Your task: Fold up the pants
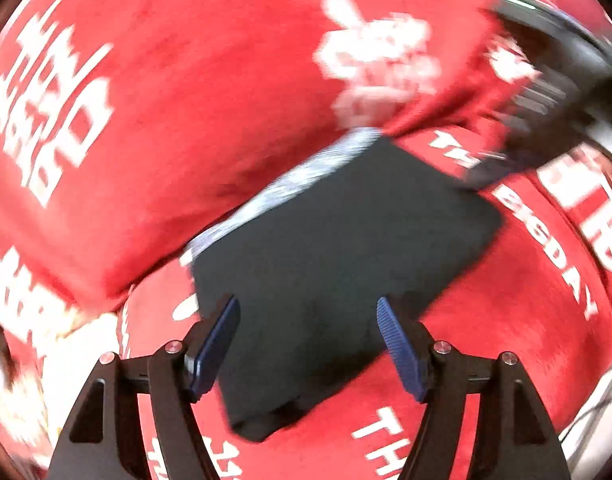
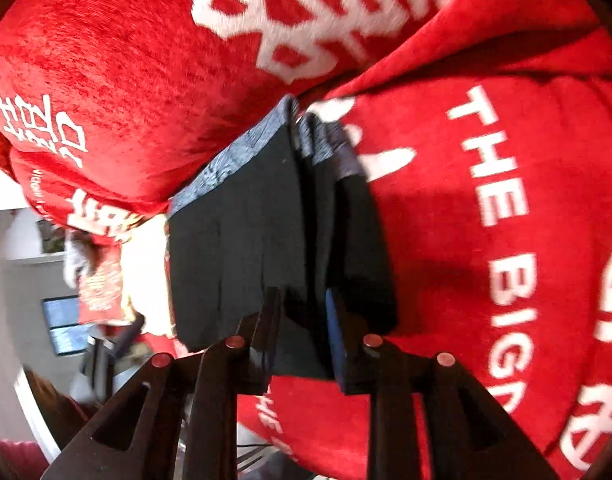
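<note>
**Pants nearly folded**

On the red blanket point(image 1: 226, 120), the left wrist view shows dark pants point(image 1: 338, 264) already a compact rectangle, left gripper point(image 1: 308, 344) wide above them. Right wrist view: right gripper point(image 2: 302, 332) pinches the pants' point(image 2: 234, 240) folded edge; likely final placing remains.

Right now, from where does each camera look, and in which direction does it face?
Left wrist: sits behind the left gripper, facing forward and down at the folded dark pants on the red blanket; its open blue fingers show, and the blurred right gripper at upper right.
Right wrist: sits behind the right gripper, looking along the pants, rolled sideways; its fingers are shut on the pants' edge, with a room at the left.
Shared: the pants, their grey waistband and the blanket.
</note>
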A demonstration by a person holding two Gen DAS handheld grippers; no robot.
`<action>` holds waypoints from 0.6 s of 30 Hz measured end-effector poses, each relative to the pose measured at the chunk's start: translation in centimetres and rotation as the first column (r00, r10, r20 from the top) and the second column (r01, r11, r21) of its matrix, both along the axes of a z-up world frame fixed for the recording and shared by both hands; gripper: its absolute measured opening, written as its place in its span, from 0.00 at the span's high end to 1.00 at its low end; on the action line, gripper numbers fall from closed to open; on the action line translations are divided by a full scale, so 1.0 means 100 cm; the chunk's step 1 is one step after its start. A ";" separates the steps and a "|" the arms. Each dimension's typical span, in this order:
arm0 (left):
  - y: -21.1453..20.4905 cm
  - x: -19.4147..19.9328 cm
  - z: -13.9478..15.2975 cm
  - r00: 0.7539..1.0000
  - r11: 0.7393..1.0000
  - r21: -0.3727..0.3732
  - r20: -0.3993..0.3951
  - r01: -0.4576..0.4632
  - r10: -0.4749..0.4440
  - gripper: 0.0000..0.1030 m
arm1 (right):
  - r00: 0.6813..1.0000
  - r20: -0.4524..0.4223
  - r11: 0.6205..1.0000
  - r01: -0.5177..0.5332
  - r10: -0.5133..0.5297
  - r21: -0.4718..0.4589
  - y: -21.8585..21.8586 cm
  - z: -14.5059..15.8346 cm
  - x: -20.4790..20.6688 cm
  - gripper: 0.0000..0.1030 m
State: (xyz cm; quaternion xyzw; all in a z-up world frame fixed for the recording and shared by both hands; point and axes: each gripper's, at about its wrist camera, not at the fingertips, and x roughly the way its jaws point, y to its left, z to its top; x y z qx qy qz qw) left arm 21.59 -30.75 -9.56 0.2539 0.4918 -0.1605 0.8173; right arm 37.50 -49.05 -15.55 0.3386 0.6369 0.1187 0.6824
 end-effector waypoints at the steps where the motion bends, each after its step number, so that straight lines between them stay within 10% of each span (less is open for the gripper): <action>1: 0.011 0.008 -0.001 0.999 0.999 -0.004 -0.011 -0.044 0.044 0.30 | 1.000 0.006 1.000 0.007 -0.006 -0.025 0.001 0.006 -0.003 0.74; 8: 0.072 0.049 -0.026 0.938 0.949 -0.044 -0.170 -0.314 0.302 0.30 | 1.000 0.002 0.985 -0.005 0.005 -0.171 0.018 0.029 -0.032 0.74; 18: 0.106 0.053 -0.045 0.874 0.898 -0.081 -0.280 -0.433 0.396 0.30 | 0.944 -0.082 0.931 0.328 -0.318 0.164 -0.016 -0.018 -0.076 0.54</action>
